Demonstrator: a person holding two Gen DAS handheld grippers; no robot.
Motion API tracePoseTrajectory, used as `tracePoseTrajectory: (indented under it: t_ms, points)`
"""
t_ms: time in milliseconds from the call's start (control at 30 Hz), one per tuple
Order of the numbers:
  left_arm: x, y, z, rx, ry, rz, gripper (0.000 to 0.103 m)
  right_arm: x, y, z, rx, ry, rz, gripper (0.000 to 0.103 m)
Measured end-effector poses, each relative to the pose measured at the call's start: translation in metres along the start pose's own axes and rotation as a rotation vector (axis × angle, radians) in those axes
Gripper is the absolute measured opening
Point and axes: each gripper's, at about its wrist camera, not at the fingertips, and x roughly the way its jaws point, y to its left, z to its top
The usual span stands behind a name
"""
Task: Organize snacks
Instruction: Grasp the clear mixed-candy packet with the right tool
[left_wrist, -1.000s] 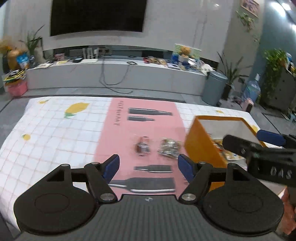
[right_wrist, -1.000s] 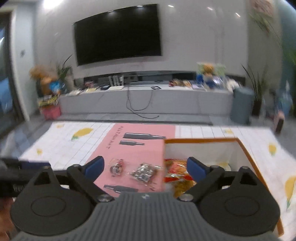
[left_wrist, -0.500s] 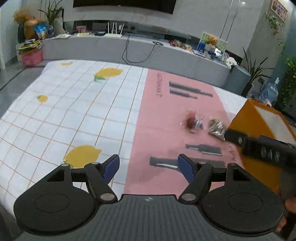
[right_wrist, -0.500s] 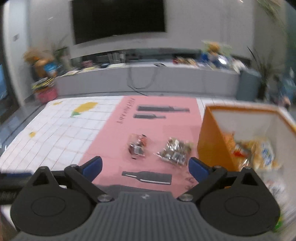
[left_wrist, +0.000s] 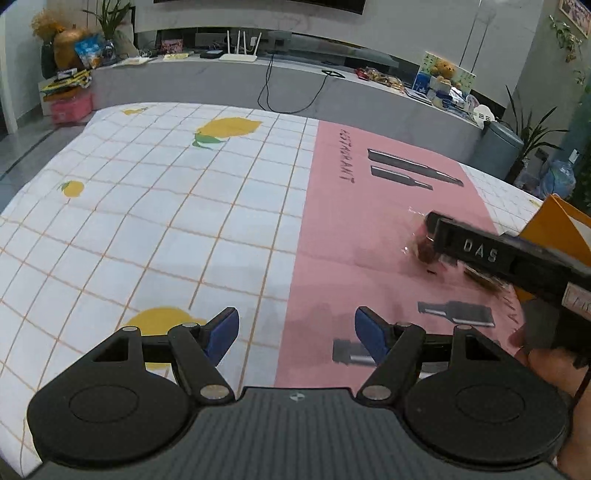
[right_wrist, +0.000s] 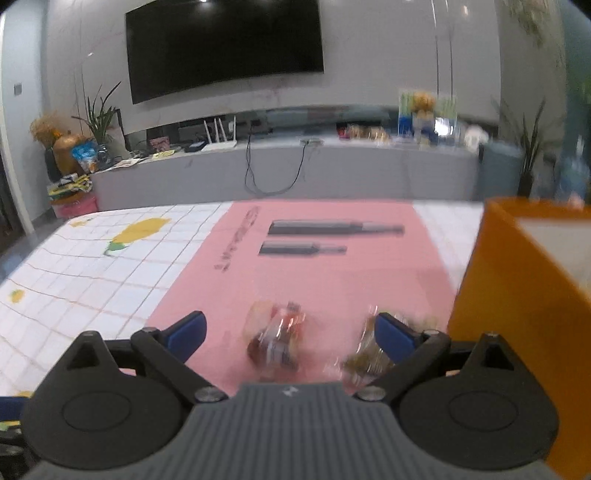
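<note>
Two clear-wrapped snacks down on the pink placemat (right_wrist: 325, 280), pretty blurry: a reddish-brown snack (right_wrist: 276, 341) in crinkly plastic near the mat's middle, and a brownish snack (right_wrist: 364, 360) just to its right, close to the orange box (right_wrist: 517, 325). Can't read either wrapper. Right gripper (right_wrist: 291, 334) hanging low over them with jaws spread wide and nothing pinched; reddish one sitting in the gap between the blue pads, brownish one partly tucked behind the right-hand pad (right_wrist: 393, 338), contact there impossible to call. Orange box standing at the mat's right edge, white inside, contents hidden from here. From the left wrist view, same right gripper (left_wrist: 517, 258) reaching in from the right across the reddish-brown snack (left_wrist: 421, 247), a hand (left_wrist: 554, 373) behind it at the frame edge. Left gripper (left_wrist: 295, 332) also wide open and empty, sitting over the seam where the pink mat meets the lemon-print checked tablecloth (left_wrist: 166, 206), well apart from both snacks. Farther back: a long grey TV bench (right_wrist: 295, 170) with routers and clutter, a big dark TV (right_wrist: 225, 44) on the wall, plants in the corners.
</note>
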Motion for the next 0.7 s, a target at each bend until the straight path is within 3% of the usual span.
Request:
tracePoseTrajectory:
  t_ms: [67, 133, 267, 333, 433, 500, 600, 700]
  points:
    - [0.002, 0.000, 0.003, -0.004, -0.006, 0.014, 0.084, 0.002, -0.004, 0.005, 0.027, -0.007, -0.067, 0.095]
    - [0.004, -0.001, 0.006, -0.017, -0.004, 0.019, 0.084, 0.013, -0.011, 0.011, 0.059, 0.061, -0.123, 0.093]
    - [0.004, -0.005, 0.010, -0.033, -0.003, -0.008, 0.084, 0.035, -0.029, 0.014, 0.136, 0.105, -0.205, 0.057]
    - [0.001, -0.006, 0.010, -0.035, -0.023, -0.026, 0.084, 0.051, -0.032, 0.012, 0.155, 0.186, -0.294, 0.041]
    - [0.000, -0.008, 0.011, -0.031, -0.032, -0.024, 0.084, 0.055, -0.026, 0.006, 0.187, 0.185, -0.370, 0.052]
    - [0.002, -0.007, 0.012, -0.040, -0.022, -0.024, 0.084, 0.058, -0.023, 0.004, 0.191, 0.199, -0.362, 0.054]
    - [0.005, -0.006, 0.012, -0.062, -0.006, -0.031, 0.084, 0.054, -0.023, 0.001, 0.192, 0.195, -0.281, 0.054]
    - [0.002, -0.006, 0.012, -0.060, -0.016, -0.019, 0.084, 0.047, -0.018, -0.003, 0.110, 0.199, -0.147, 0.054]
